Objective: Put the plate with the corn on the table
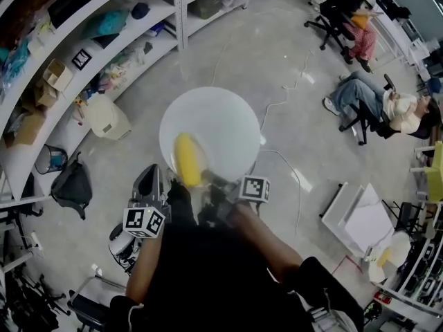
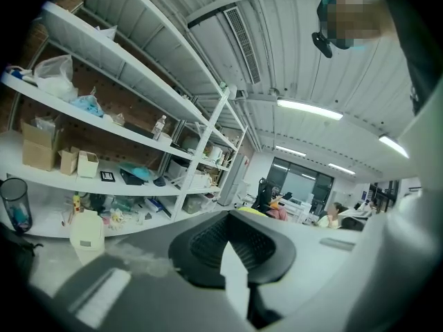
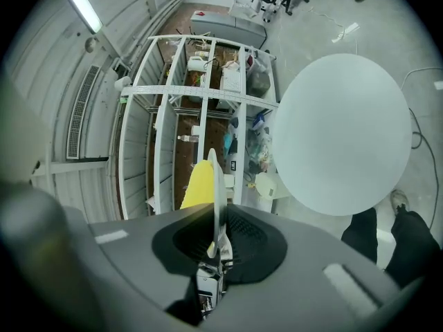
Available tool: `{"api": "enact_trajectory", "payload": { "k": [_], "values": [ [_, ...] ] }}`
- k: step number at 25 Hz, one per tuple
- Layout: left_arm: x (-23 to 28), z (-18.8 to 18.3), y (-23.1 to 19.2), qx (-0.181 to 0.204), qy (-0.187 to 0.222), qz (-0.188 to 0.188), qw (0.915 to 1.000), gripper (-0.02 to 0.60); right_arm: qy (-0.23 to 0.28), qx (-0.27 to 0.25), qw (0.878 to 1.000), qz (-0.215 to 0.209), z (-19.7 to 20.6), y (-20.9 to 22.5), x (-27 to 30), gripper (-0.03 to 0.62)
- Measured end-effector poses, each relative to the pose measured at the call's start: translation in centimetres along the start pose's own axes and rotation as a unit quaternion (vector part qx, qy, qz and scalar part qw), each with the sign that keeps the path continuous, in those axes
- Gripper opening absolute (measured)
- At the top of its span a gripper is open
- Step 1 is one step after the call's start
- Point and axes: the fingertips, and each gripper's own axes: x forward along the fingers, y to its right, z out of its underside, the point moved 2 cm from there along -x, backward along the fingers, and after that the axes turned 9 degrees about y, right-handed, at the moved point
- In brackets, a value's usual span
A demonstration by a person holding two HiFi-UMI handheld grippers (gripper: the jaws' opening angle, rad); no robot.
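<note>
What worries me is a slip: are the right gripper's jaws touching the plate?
Touching. The right gripper view shows the plate edge-on, pinched between the jaws of the right gripper, with the corn against its face.

White shelving (image 1: pixel 182 19) along left wall; dark backpack (image 1: pixel 71 185) beneath; seated person (image 1: pixel 387 106) far right

Round white table (image 1: pixel 228 113) on grey floor (image 1: pixel 277 54); cable (image 1: pixel 297 178), backpack (image 1: pixel 71 185) also on floor.
</note>
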Motion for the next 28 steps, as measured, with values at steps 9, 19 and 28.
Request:
{"api": "enact_trajectory", "payload": {
  "k": [9, 19, 28],
  "values": [
    [4.4, -0.7, -3.3, -0.008, -0.011, 0.021, 0.9997, 0.005, 0.016, -0.005, 1.000, 0.011, -2.2, -0.3, 4.2, 0.048],
    [7.8, 0.9, -6.5, -0.023, -0.026, 0.018, 0.9992, 0.005, 0.014, -0.002, 0.999, 0.035, -3.8, 1.6, 7.7, 0.048],
    [11.3, 3.3, -8.4, -0.033, -0.045, 0.026, 0.9981, 0.005, 0.007, -0.067, 0.997, -0.033, -6.7, 2.7, 11.0, 0.048]
  ]
}}
